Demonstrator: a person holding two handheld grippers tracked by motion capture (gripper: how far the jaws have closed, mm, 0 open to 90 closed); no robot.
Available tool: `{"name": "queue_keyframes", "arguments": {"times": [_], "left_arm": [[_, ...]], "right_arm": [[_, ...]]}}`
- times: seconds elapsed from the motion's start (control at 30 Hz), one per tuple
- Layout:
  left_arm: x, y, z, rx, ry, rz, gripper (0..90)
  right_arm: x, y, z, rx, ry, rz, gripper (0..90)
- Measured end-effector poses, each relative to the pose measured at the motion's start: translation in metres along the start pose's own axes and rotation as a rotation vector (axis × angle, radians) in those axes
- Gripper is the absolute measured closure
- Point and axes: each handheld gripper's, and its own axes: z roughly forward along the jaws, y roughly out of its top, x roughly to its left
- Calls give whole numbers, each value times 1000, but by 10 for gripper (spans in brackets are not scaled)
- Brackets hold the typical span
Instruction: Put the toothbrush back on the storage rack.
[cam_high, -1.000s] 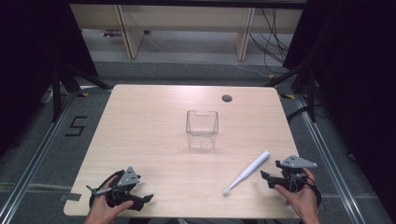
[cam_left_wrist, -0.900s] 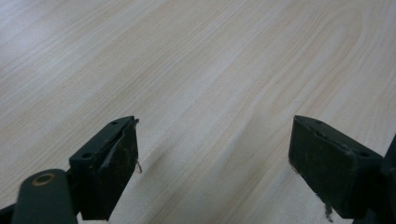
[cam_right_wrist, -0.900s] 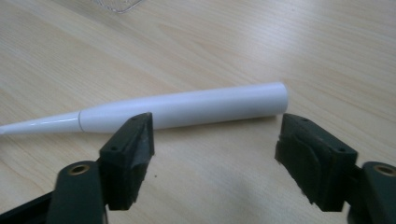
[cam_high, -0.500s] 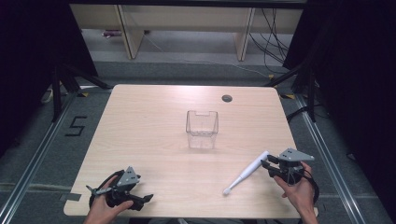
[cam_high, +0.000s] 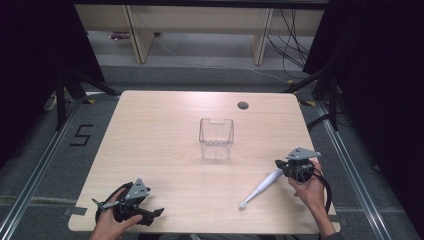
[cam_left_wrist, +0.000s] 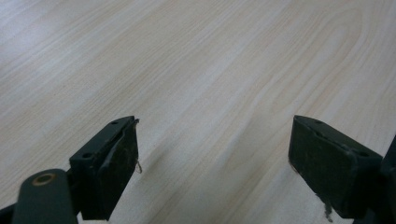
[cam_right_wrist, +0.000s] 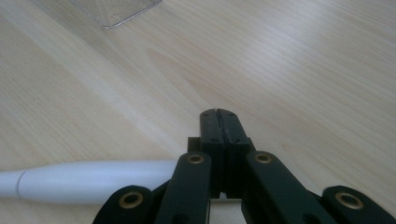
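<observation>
Right gripper (cam_high: 280, 164) held at the right side of the wooden table (cam_high: 150, 125), at the thick end of the white toothbrush (cam_high: 262, 187). Jaws pressed flat together in the right gripper view (cam_right_wrist: 219, 116), with nothing seen between the tips. Toothbrush handle (cam_right_wrist: 93, 179) lying flat on the table, passing low behind the gripper's linkage from the left. Not clamped, as far as can be seen; whether touched by the linkage cannot be told. Thin end pointing toward the near edge, thick end toward the gripper.

Left gripper (cam_high: 156, 213) parked low near the front-left corner of the table, well apart from the toothbrush. Jaws standing wide apart in the left gripper view (cam_left_wrist: 215, 163), with bare wood grain between them and nothing held.

Clear plastic container (cam_high: 216, 140) upright at the table centre, apparently empty, with a corner visible at the top of the right gripper view (cam_right_wrist: 107, 9). Apart from the toothbrush, on its far side.

Judged progress: early. Approach to the toothbrush made; grasp not yet made. Remaining, presumably: parting the jaws, closing on the handle, lifting, and carrying to the container if that is the destination.
</observation>
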Motion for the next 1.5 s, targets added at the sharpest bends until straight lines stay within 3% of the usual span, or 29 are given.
{"name": "queue_keyframes", "arguments": {"times": [0.07, 0.13, 0.47, 0.5, 0.57, 0.6, 0.63, 0.67, 0.97, 1.03, 1.13, 1.27, 1.33, 1.5], "left_arm": [[0, 0, 0, -1, 0, -1, 156], [0, 0, 0, -1, -1, 1, 156], [0, 0, 1, 3, -4, 2, 156], [0, 0, 1, 3, -4, 2, 156], [0, 0, 1, 3, -4, 1, 156], [0, 0, 1, 2, -5, 1, 156], [0, 0, 1, 3, -5, 5, 156], [0, 0, 1, 3, -4, 6, 156], [0, 0, 0, 2, -5, 6, 156], [0, -1, 0, 0, -3, -3, 156], [0, -1, 0, 1, -2, -3, 156], [0, -1, 0, 0, -3, -2, 156], [0, -1, 0, -2, -2, -4, 156], [0, -1, 1, 3, -4, 1, 156]], "right_arm": [[-3, 2, 2, 0, -3, -26, 900], [-5, 5, 8, 10, -9, 3, 900], [-11, 6, 17, 75, -6, 8, 900], [-12, 5, 18, 63, -12, 11, 900], [-13, 4, 17, 80, -7, 35, 900], [-15, 3, 18, 80, -11, 13, 900], [-13, 3, 17, 89, -10, 41, 900], [-14, 2, 18, 84, -9, 18, 900], [-14, 0, 18, 99, -5, 33, 900], [-15, -1, 17, 104, -9, 9, 900], [-14, -2, 16, 112, 1, 39, 900], [-15, -4, 14, 111, -1, 16, 900], [-13, -5, 12, 124, 2, 39, 900], [-14, -9, 8, 123, 5, 33, 900]]}}
